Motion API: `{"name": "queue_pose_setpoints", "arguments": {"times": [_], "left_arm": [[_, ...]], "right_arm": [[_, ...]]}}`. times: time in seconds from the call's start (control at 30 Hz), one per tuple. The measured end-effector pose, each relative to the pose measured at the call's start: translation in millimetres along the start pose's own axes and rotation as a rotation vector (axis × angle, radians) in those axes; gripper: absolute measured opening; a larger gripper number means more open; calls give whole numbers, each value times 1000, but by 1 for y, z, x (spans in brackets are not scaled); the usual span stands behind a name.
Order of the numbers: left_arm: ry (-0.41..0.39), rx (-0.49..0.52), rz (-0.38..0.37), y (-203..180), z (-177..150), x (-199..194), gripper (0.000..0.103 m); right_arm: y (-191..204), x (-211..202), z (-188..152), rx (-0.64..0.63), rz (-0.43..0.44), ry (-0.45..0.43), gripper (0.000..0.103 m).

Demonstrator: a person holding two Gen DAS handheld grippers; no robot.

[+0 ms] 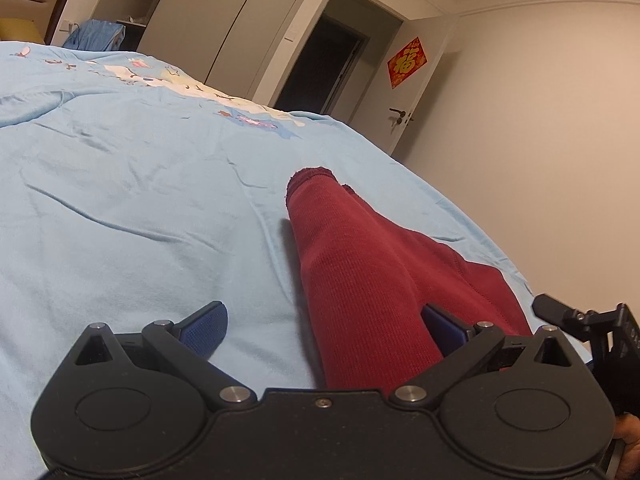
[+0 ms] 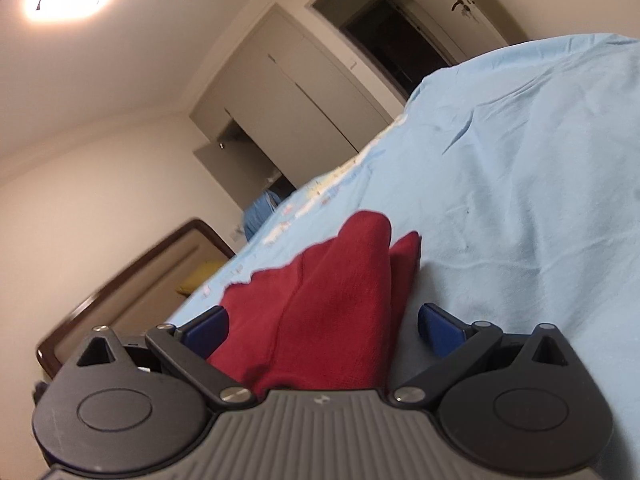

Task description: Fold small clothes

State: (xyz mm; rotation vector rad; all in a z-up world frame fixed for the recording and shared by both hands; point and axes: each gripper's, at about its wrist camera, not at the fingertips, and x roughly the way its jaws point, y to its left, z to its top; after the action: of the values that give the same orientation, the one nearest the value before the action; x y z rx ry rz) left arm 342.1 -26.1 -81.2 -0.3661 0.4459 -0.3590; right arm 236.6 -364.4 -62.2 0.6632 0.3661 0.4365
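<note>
Folding looks to be at its start or between folds: the dark red knit garment (image 1: 360,280) lies on the light blue bedsheet (image 1: 120,200), its legs or sleeves laid side by side and pointing away, and neither tool has hold of it. On the left, the left gripper (image 1: 324,320) hovers low over the near end of the cloth with its jaws spread wide; its left blue pad (image 1: 204,326) sits over bare sheet and its right pad (image 1: 444,328) over the red fabric, so the near part of the garment falls between them without being pinched. Whether the pads touch the cloth I cannot tell. Further right, the right gripper (image 2: 324,326) is rolled steeply, the bed running diagonally through its view, and its jaws also stand apart with the red garment (image 2: 328,300) bunched between them, ungrasped. My judgement is that the next move calls for each gripper to close on a near corner or edge, catching all layers, then lift and carry that end toward the far cuffs (image 1: 310,180).
</note>
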Motion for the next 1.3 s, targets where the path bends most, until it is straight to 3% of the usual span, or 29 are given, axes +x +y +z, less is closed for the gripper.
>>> {"name": "queue_pose_setpoints", "arguments": {"times": [0.1,0.23,0.33,0.47,0.63,0.73,0.83,1.1,1.3], "left_arm": [[-3,0,-3,1,0,1,102],[6,-1,-7,1,0,-1,102],[68,9,4,-1,10,0,102],[191,7,-1,-3,29,1,102],[296,-55,-100,0,48,8,102],[329,-92,-126,-1,56,18,102],[364,-111,-82,-1,61,31,102],[384,-116,-54,-6,66,34,97],[389,-77,-61,-11,66,32,90]], "right_arm": [[6,8,1,-40,-15,56,103],[13,14,-1,-60,27,99,103],[9,10,-1,-33,52,84,102],[-1,6,0,21,38,59,89],[-12,0,-2,77,22,30,75],[-14,1,-3,79,21,28,74],[-14,1,-4,73,18,30,74],[-7,8,-6,50,33,32,82],[-3,10,-7,48,-14,29,70]]}}
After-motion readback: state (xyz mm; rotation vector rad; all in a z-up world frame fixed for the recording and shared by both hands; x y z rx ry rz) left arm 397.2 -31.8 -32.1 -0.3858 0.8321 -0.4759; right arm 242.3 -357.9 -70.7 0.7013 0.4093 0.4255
